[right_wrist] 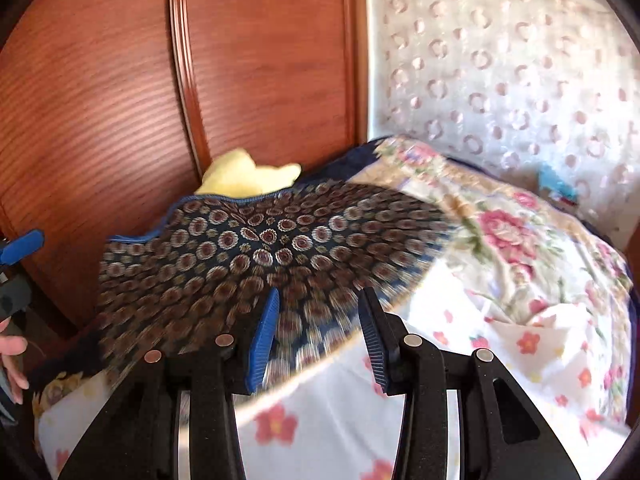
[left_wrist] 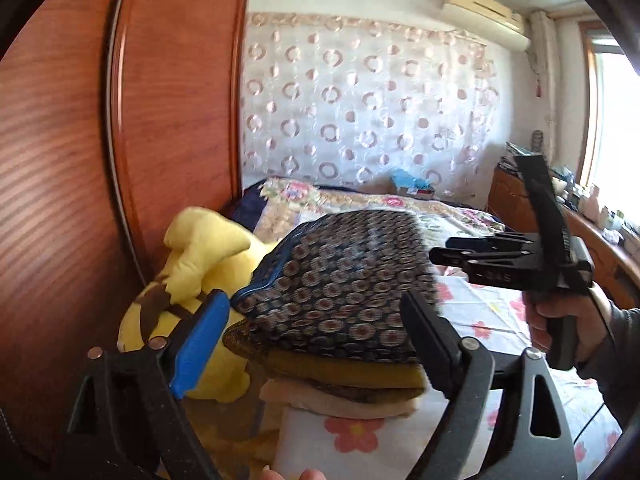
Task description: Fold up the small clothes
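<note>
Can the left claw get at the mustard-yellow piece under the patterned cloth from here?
Probably yes. The left claw stands open facing the stack, and the mustard-yellow piece shows its front edge below the patterned cloth, with nothing between them.

Home bedroom. Bed (right_wrist: 500, 320) with floral sheets and quilt; reddish wooden wardrobe (left_wrist: 80, 140) at left; patterned curtain (left_wrist: 360, 112) on far wall; wall air conditioner (left_wrist: 484, 12); yellow plush toy (left_wrist: 208, 256); window (left_wrist: 616, 120) at right.

The folded cloth (left_wrist: 340, 280) on top of the pile is dark navy with rings of brown and red medallions and a blue hem; beneath it lie mustard (left_wrist: 344, 372) and beige (left_wrist: 344, 400) pieces. The plush toy (left_wrist: 208, 248) is yellow with brown stripes, the bedsheet (right_wrist: 328, 412) white with red flowers, the wardrobe (right_wrist: 100, 80) reddish-brown wood
</note>
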`<state>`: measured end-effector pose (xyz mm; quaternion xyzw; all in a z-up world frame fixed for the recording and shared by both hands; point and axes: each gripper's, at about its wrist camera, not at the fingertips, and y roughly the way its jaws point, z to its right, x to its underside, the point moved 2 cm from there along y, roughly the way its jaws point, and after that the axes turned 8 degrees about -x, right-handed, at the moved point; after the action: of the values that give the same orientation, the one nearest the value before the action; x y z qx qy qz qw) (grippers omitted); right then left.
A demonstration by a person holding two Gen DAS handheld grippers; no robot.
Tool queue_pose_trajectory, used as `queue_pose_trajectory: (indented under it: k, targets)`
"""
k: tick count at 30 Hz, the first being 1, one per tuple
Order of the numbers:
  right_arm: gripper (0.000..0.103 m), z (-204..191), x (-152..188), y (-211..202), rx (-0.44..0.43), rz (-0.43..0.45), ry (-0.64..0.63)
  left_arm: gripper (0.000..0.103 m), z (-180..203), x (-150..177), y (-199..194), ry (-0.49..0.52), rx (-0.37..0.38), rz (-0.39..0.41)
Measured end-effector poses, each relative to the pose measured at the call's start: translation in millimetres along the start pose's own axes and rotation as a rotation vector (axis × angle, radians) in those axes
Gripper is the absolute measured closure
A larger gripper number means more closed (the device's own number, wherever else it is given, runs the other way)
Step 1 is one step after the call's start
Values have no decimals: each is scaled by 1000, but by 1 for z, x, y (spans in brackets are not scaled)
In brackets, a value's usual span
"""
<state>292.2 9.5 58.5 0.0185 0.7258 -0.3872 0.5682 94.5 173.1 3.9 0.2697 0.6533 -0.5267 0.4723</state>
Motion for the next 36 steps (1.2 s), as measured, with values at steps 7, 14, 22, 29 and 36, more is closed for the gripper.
queue_pose_trajectory:
  k: [7,14,22,29,36]
  targets:
    - [60,-19,54,-109,51,103,56,1,37,0,-37,42,76,35]
    - [52,-38,99,-181,155,142,92,1,71,0,-71,79,133,70]
    - [33,-70,135,-217,247,203,152,1,104,14,-103,83,218,66]
    - [30,-105,158,-251,344,286,205,1,127,17,-125,95,253,70]
    - [30,-118,183,-268,449,331,238,1,143,16,-132,96,264,55]
